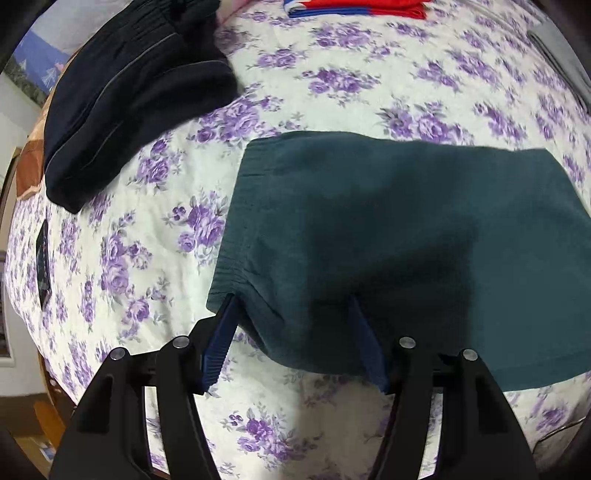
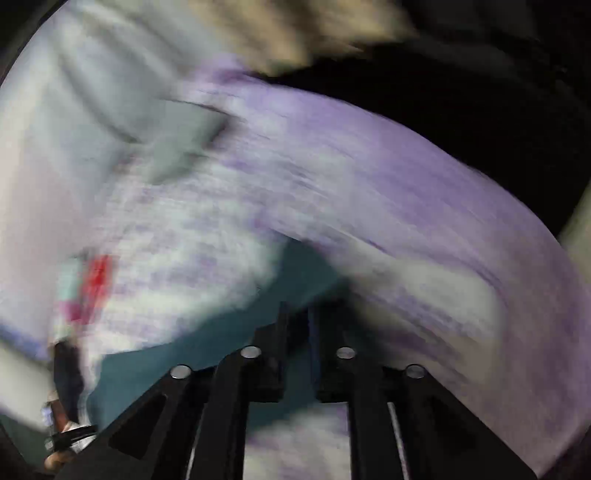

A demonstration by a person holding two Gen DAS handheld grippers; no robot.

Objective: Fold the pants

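Folded teal pants [image 1: 388,240] lie flat on a bed sheet with purple flowers [image 1: 147,221]. My left gripper [image 1: 291,301] points down over their near left corner by the ribbed waistband. It is open, its blue pads [image 1: 218,343] wide apart, with the cloth lying under and between them. The right wrist view is badly blurred. There my right gripper [image 2: 299,314] has its jaws nearly together above an edge of the teal pants [image 2: 184,350]. Teal shows in the narrow gap, but the blur hides whether the pads press on it.
A folded dark navy garment [image 1: 129,92] lies at the far left of the bed. A red and blue garment [image 1: 354,7] is at the far edge. A flat black object [image 1: 42,266] sits near the bed's left edge. A large dark mass [image 2: 480,110] fills the upper right of the right wrist view.
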